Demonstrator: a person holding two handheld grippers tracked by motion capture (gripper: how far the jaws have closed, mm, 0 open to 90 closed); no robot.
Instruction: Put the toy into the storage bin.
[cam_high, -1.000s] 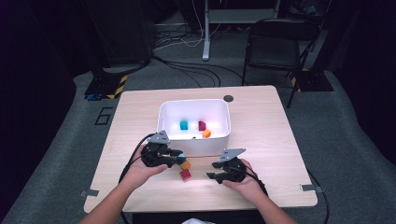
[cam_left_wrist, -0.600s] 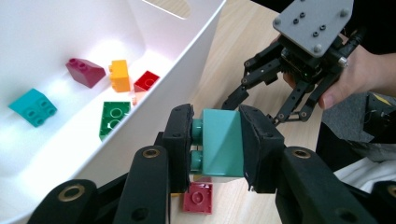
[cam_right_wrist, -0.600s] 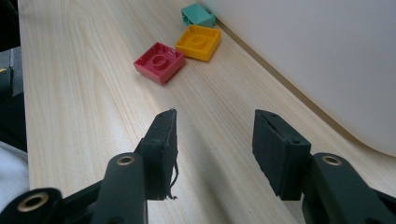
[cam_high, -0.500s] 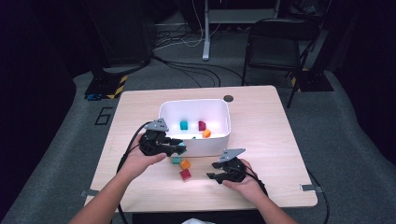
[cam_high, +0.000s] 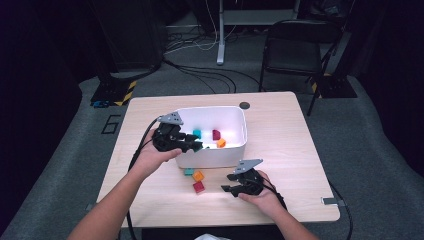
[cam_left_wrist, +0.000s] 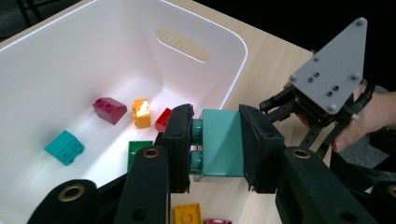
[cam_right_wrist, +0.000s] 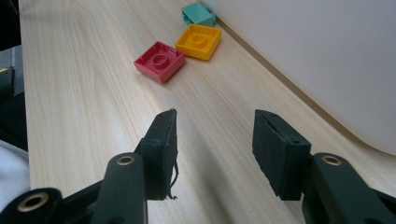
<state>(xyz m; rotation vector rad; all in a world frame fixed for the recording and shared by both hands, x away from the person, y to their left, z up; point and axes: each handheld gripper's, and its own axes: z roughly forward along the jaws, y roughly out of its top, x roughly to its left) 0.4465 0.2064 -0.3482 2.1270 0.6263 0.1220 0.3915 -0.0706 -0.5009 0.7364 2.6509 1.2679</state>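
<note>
**Teal brick gripped above the white bin's near wall**

Teal plastic sits between the pads of the left gripper, which is clamped on one teal brick, studs turned toward the left pad. In the high view that gripper hangs over the near left rim of the white bin.

Counted inside the bin from the left gripper view: five bricks, namely one turquoise brick, one magenta brick, one orange brick, one red brick and one green brick. On the table in front of the bin lie three more: one small teal piece, one yellow plate and one red plate.

The right gripper rests low over the wood with its jaws apart and nothing between them.

Against the earlier frames, the left hand has risen from beside the loose pieces on the table to the bin's rim, carrying the brick; the right hand has kept its place.

The red and green bricks are partly covered by the left jaw. From above, only three bricks in the bin can be made out, and the held brick is a small teal fleck
</note>
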